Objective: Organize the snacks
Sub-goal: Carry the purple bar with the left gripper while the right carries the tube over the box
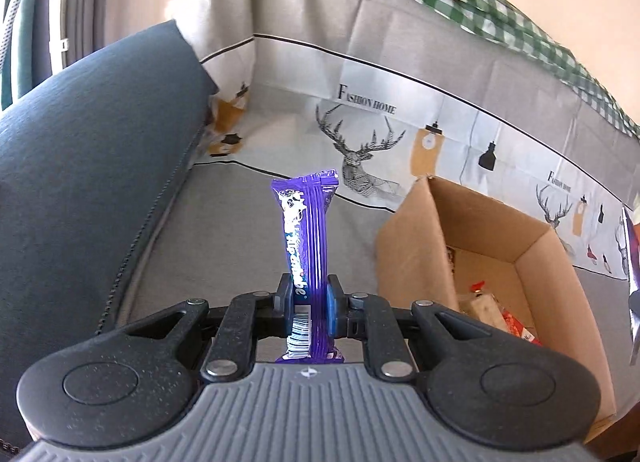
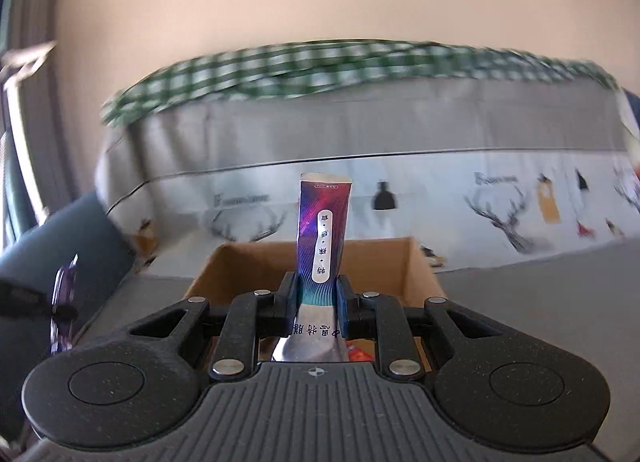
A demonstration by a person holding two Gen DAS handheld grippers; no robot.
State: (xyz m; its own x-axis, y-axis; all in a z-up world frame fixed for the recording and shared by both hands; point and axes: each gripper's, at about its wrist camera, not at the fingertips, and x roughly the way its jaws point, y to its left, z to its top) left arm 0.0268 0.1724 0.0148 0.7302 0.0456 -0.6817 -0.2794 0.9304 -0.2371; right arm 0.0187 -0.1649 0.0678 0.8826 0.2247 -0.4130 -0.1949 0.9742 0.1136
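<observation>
Left gripper (image 1: pixel 307 304): we see its jaws closed on a purple snack bar (image 1: pixel 306 238), pinching it near the barcode end.
Purple snack bar, axis: its long axis runs away from us along the fingers, the crimped far end pointing toward the deer-print cover (image 1: pixel 360 142).
Purple snack bar, place: held above the grey seat, left of the cardboard box (image 1: pixel 416 246) and apart from it.
Right gripper (image 2: pixel 318 302): its jaws are closed on a foil stick packet (image 2: pixel 323 230), gripped low on its length.
Foil stick packet, axis: it stands along the fingers, sealed end far, in line with the box (image 2: pixel 420 274) beyond.
Handling: we judge both wrappers light, thin and slippery; the bar looks stiffer, the packet softer and liable to bend.
Hold: we judge a mid-length pinch across the flat faces steadier than an end grip.
Box contents: red-and-white snacks (image 1: pixel 504 314) lie inside.
</observation>
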